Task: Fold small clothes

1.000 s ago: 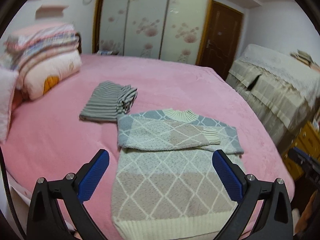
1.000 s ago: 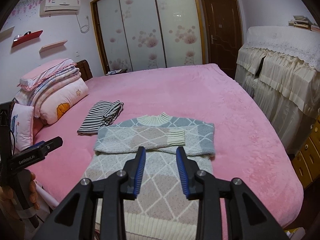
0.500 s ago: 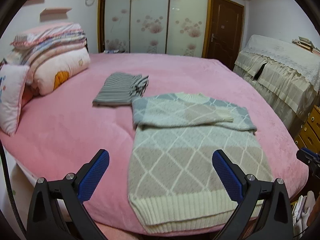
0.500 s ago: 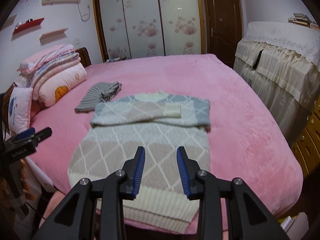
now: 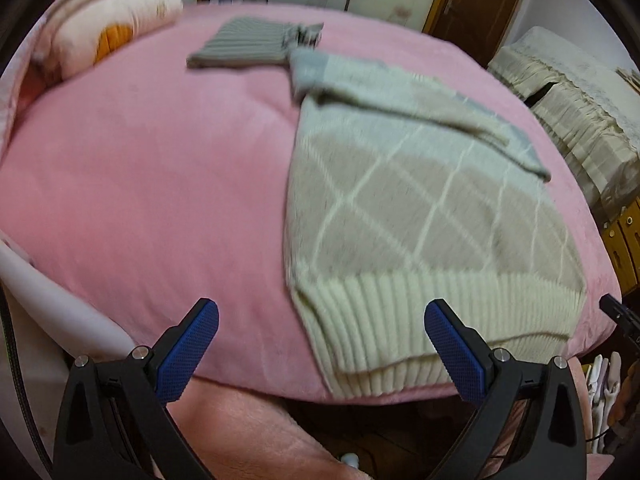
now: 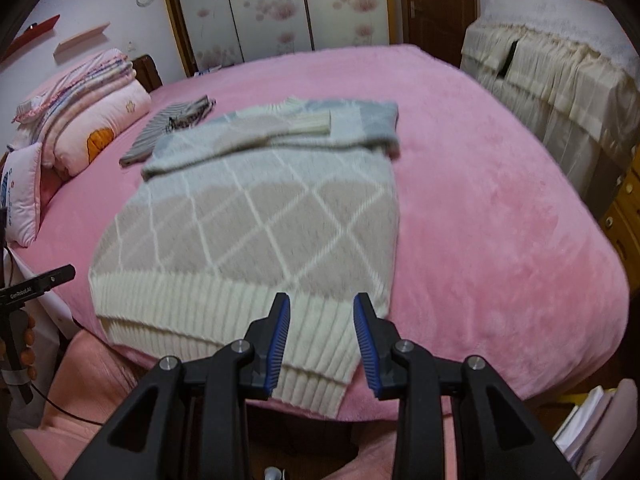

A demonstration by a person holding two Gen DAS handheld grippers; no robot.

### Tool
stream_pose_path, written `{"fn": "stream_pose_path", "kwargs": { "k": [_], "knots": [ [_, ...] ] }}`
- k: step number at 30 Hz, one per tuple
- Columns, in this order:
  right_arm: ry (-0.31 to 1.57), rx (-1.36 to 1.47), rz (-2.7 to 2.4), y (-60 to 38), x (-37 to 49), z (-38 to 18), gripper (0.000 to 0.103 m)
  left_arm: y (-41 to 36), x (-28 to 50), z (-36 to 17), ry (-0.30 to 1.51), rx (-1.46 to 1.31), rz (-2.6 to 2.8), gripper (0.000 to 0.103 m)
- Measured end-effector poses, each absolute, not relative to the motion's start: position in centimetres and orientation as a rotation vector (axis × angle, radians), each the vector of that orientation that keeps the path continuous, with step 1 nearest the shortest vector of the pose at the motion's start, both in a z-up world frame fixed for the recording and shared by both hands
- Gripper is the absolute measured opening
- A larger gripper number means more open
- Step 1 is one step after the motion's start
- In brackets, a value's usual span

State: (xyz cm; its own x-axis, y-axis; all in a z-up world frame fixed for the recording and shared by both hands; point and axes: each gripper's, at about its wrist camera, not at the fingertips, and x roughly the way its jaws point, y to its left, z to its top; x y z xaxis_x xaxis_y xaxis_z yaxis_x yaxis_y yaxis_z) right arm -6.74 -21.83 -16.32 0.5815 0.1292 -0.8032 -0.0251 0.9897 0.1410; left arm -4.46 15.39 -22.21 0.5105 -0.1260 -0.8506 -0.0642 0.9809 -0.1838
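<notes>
- sweater [image 6: 256, 220] lies flat on pink bed [image 6: 500, 216], diamond-pattern body, cream ribbed hem [image 6: 192, 312] at bed's near edge, partly draped over it
- both sleeves folded across sweater's chest, 1 cream cuff [image 6: 312, 124] on top near the collar
- striped garment [image 6: 168, 132], folded, on bed just past sweater's shoulder, touching or nearly so, hard to tell
- left gripper [image 5: 320, 340] released, jaws wide apart, nothing between pads; hovers at sweater's hem corner, 1 blue pad over bare bed, other over hem
- right gripper [image 6: 322, 340] jaws partly apart, over opposite end of sweater's hem, ribbing shows in the gap, pads not pressing it
- stacked quilts and pillows [image 6: 92, 120] at bed's far side from sweater's hem
- frames blurred
</notes>
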Motion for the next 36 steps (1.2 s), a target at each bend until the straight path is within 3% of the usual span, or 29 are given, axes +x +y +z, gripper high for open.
{"fn": "stream_pose_path", "kwargs": {
  "k": [18, 23, 28, 36],
  "knots": [
    [1.085, 0.377, 0.100, -25.0, -6.3, -23.5, 0.036, 15.3, -4.2, -28.8, 1.111, -0.415, -0.088, 0.102],
    [1.090, 0.439, 0.136, -25.0, -6.1, -24.6, 0.036, 16.1, -4.8, -29.0, 1.095, -0.474, -0.118, 0.094],
    [1.083, 0.438, 0.175, -24.6, -6.1, -24.6, 0.035, 16.1, -5.1, -28.9, 1.092, -0.500, -0.162, 0.076],
    [1.077, 0.459, 0.217, -24.1, -5.9, -24.6, 0.034, 16.7, -5.0, -29.1, 1.086, -0.576, -0.184, 0.073]
  ]
}}
